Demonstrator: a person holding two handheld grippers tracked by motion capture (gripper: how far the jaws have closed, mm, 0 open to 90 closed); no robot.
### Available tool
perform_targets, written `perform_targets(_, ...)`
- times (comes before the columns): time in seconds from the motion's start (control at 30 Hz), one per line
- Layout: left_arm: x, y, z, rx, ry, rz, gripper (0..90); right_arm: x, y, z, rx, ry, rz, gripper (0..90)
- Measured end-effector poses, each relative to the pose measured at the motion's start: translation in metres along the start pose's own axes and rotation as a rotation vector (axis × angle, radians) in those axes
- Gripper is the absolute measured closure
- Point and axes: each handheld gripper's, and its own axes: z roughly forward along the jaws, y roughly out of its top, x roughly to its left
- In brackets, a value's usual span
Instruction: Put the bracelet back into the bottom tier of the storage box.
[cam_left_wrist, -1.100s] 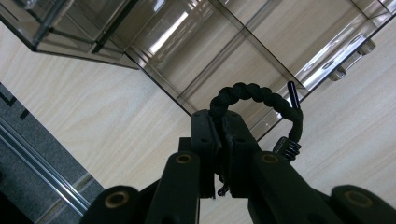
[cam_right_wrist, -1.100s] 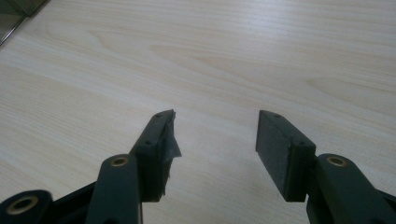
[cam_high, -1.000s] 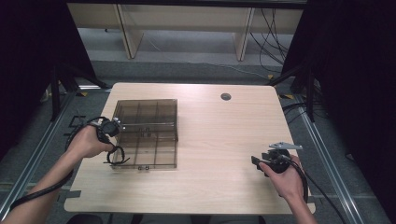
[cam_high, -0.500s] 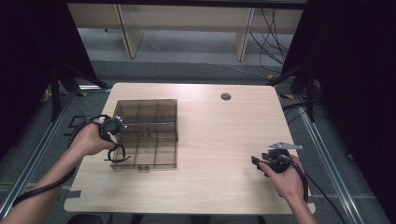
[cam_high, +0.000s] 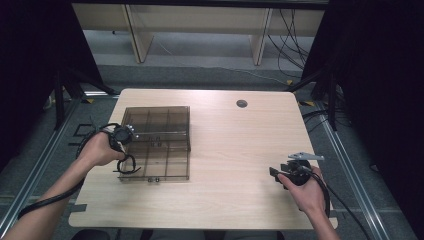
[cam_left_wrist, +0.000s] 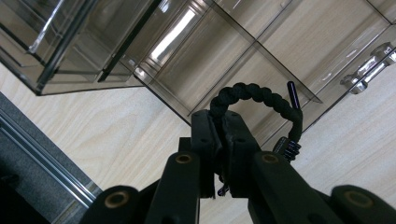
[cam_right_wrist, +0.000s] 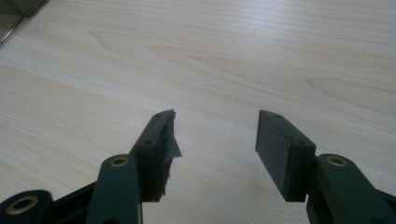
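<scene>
Black claw (cam_right_wrist: 212, 149), brass-coloured pivot screws; trailing black cable (cam_high: 47, 202); bare forearms

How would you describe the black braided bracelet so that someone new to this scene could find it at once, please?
Start at the wooden table and find the smoky clear compartment box on its left half. At the box's near left edge, the left gripper pinches the black braided bracelet. It is the one dark, rope-like loop against pale wood and transparent plastic.

Black braided cord bracelet (cam_left_wrist: 261, 95) | looped, metal clasp end | pinched upright | beside smoky clear compartment box (cam_high: 165, 131), lid open, on bench
</scene>
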Motion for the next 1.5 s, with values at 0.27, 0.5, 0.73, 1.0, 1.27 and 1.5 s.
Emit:
perform_targets(0.27,-0.002,0.004,0.003,0.006,0.001,0.01,84.1,-0.002,0.001,-0.001,0.01,-0.015,-0.033,47.7)
perform_targets(0.5,-0.003,0.005,0.005,-0.001,0.005,0.017,84.1,-0.002,0.001,-0.001,0.005,-0.014,-0.037,47.7)
perform_targets(0.73,-0.003,0.008,0.006,0.009,0.006,0.034,84.1,-0.002,0.001,-0.001,0.011,-0.017,-0.031,47.7)
perform_targets(1.0,-0.006,0.009,0.009,0.0,0.003,0.027,84.1,-0.003,0.001,-0.001,0.018,-0.022,-0.044,47.7)
perform_targets(1.27,-0.006,0.011,0.012,0.014,0.01,0.046,84.1,0.0,0.0,-0.001,0.031,-0.01,-0.003,47.7)
perform_targets(1.5,-0.007,0.012,0.012,0.02,0.012,0.046,84.1,0.0,0.0,-0.001,0.034,-0.01,-0.001,47.7)
